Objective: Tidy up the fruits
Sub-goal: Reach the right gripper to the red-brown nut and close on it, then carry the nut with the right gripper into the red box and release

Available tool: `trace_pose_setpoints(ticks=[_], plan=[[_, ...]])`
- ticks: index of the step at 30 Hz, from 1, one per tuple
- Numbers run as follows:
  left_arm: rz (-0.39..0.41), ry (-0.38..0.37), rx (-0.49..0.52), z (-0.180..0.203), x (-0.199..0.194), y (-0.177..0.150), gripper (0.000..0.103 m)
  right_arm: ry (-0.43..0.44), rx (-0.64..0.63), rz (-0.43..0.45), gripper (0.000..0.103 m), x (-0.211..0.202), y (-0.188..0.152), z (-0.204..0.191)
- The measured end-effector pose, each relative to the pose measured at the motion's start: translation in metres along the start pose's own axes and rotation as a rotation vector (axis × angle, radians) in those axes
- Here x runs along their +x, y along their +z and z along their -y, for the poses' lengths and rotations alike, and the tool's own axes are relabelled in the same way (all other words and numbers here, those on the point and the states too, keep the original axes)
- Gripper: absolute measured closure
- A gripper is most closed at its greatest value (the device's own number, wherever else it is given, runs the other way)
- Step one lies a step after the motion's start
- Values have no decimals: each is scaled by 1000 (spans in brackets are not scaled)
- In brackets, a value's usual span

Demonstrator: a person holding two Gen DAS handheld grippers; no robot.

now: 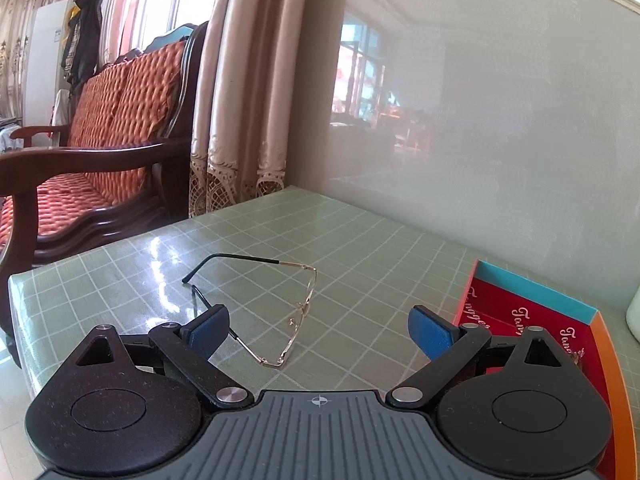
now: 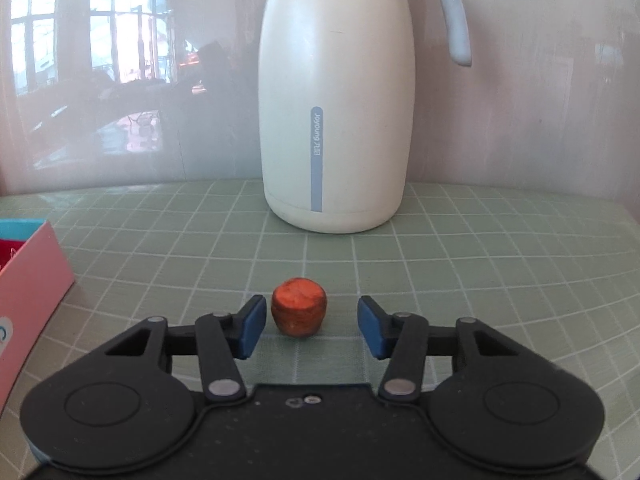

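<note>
Fingers of the right gripper (image 2: pixel 311 326) straddle the small orange-red fruit (image 2: pixel 299 311) without touching it, the left gripper (image 1: pixel 319 330) gapes empty over eyeglasses (image 1: pixel 276 312), and the red box (image 1: pixel 536 320) at three o'clock looks unfilled, so sorting seems barely begun.

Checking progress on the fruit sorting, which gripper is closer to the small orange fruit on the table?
Right. The right gripper has the orange fruit between its open fingertips, not gripped. The left gripper faces a pair of glasses beside the red box, with no fruit visible.
</note>
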State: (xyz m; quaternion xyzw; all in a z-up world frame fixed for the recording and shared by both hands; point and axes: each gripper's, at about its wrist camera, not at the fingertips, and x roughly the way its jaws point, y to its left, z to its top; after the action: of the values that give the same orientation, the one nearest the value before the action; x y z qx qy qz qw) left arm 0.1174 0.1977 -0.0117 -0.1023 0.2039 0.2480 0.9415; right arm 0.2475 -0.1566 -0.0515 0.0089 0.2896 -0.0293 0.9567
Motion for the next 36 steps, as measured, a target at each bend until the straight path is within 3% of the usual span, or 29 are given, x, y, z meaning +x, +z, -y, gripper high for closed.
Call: trace_pose_setpoints(ticks=[1,2,19,36], plan=[[1,-1,5,1,0,0,7,8,-3,-6,62,2,0,0],[2,-2,9,2,0,0,7,12,-9,-11,76,3,0,-1],[-2,-42,30,8,-7,-4,7,49,-99,86,75,-64,5,-16],[2,-45,49,2,-12,-6,7,175,-163,140,75,-85,1,-84]])
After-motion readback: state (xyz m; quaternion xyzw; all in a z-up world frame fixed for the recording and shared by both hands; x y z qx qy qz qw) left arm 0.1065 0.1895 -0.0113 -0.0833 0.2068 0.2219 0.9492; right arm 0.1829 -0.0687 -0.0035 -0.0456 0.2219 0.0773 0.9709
